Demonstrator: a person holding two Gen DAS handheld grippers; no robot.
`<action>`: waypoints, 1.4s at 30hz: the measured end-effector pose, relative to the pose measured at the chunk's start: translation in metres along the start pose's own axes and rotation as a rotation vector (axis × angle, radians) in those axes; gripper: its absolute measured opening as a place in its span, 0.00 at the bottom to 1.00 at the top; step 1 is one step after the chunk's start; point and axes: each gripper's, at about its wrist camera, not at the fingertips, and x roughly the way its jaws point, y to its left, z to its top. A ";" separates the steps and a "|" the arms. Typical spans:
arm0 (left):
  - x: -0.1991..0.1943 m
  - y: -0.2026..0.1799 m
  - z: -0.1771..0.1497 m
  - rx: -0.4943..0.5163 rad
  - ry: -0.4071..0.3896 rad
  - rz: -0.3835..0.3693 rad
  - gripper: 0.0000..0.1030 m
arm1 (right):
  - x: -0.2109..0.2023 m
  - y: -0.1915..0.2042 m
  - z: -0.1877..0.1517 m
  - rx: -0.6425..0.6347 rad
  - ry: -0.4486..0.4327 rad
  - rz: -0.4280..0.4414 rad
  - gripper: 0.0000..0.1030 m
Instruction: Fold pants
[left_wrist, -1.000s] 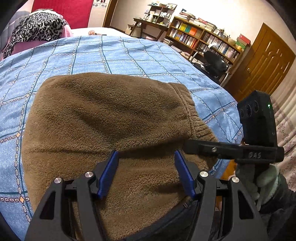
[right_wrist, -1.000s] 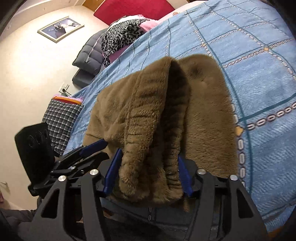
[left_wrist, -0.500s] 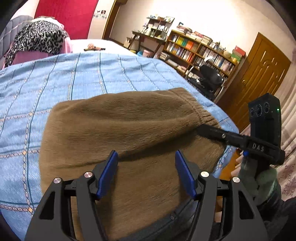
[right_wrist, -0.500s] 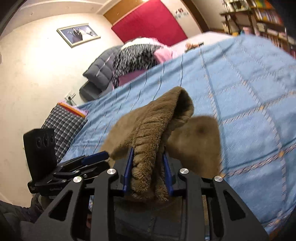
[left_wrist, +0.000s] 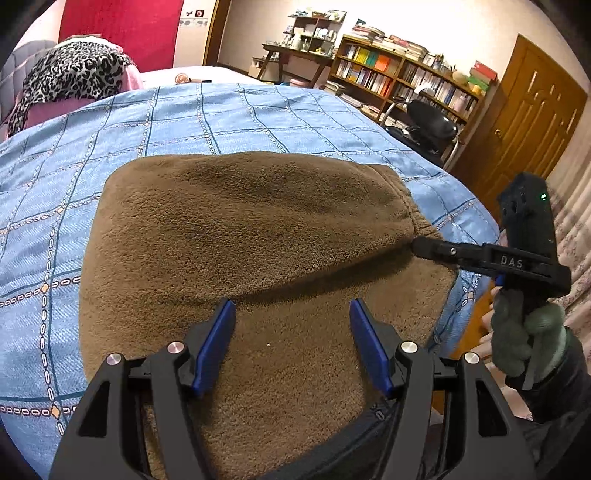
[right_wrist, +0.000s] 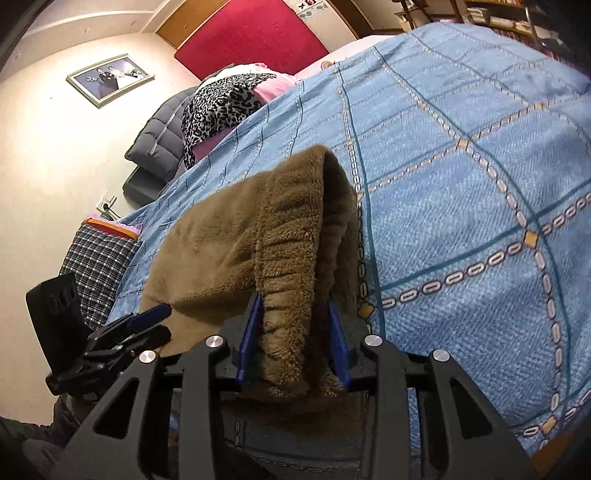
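Note:
Brown fleece pants (left_wrist: 255, 229) lie folded on the blue checked bedspread (left_wrist: 155, 122). My left gripper (left_wrist: 291, 306) hovers open just above the near part of the cloth, nothing between its blue pads. In the right wrist view the gathered waistband (right_wrist: 291, 280) stands raised between the pads of my right gripper (right_wrist: 293, 302). Those jaws are opening slightly while the cloth still fills the gap. From the left wrist view, the right gripper (left_wrist: 417, 245) bites the waistband edge at the pants' right side. The left gripper (right_wrist: 147, 317) shows at lower left in the right wrist view.
A leopard-print garment (left_wrist: 70, 74) and pink bedding lie at the head of the bed. A checked pillow (right_wrist: 99, 266) sits off the bed's left side. Bookshelves (left_wrist: 399, 74), an office chair (left_wrist: 428, 125) and a wooden door (left_wrist: 524, 122) stand beyond the bed's right edge.
The right jaws closed in on the waistband, lifted it and carried it sideways, then widened a little. The left gripper stayed open over the cloth.

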 end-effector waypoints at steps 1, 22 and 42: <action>-0.001 0.000 0.000 -0.007 0.000 -0.002 0.64 | -0.003 0.007 0.003 -0.027 -0.016 -0.029 0.37; 0.002 -0.010 -0.011 0.028 -0.005 0.005 0.64 | 0.058 0.032 0.036 -0.181 -0.081 -0.173 0.37; 0.006 -0.015 -0.016 0.034 -0.013 0.031 0.65 | 0.061 0.030 0.016 -0.257 -0.131 -0.217 0.37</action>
